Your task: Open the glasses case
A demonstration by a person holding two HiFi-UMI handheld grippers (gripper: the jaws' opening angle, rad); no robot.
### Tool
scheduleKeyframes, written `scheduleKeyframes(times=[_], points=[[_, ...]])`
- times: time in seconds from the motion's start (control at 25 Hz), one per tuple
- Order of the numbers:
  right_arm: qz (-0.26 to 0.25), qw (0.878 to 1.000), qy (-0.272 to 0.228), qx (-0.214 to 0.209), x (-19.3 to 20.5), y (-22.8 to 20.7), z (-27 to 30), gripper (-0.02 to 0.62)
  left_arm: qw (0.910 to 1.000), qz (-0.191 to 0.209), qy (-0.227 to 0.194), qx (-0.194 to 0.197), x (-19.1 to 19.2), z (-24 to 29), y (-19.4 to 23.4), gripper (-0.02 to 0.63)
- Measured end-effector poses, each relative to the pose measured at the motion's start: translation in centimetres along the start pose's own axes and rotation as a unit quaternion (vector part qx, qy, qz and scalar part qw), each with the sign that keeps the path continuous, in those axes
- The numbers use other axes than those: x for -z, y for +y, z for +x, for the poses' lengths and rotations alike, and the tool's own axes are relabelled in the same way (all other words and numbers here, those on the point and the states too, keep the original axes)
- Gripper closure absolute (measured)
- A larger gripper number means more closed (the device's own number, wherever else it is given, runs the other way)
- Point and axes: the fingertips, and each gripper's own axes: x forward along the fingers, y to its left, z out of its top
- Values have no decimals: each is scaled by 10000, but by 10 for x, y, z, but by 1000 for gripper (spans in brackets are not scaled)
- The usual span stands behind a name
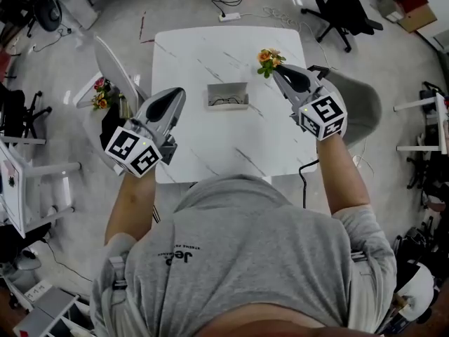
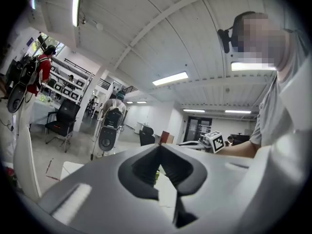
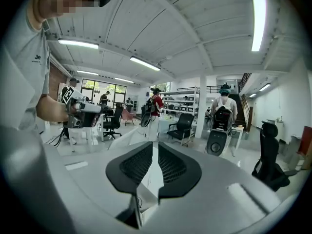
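Observation:
The glasses case [image 1: 227,95] is a small grey rectangular box at the middle of the white marble table [image 1: 210,146]. It lies open upward, with thin dark glasses showing inside. My left gripper [image 1: 179,93] hangs in the air to the left of the case, raised off the table, jaws together with nothing between them [image 2: 159,146]. My right gripper [image 1: 275,70] is held up to the right of the case, next to a flower sprig. Its jaws [image 3: 155,144] stand almost touching and hold nothing. Neither gripper touches the case.
A small orange flower bunch [image 1: 268,60] stands on the table's far right part. A white chair [image 1: 116,69] sits at the left edge and a grey chair [image 1: 365,104] at the right. A black office chair [image 1: 344,9] and a power strip [image 1: 229,16] lie beyond the table.

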Motion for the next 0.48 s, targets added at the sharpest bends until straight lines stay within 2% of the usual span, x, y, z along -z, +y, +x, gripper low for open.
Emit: scheduleKeyframes(times=[0.2,0.48], points=[[295,9994,-164,102,-23,2,-25,589,9999,97,-115,3,-29,-3,-16,549],[605,9975,-357,53,-45,7,-57,592,9995,226,-223,14,-51,-9,-33,549]])
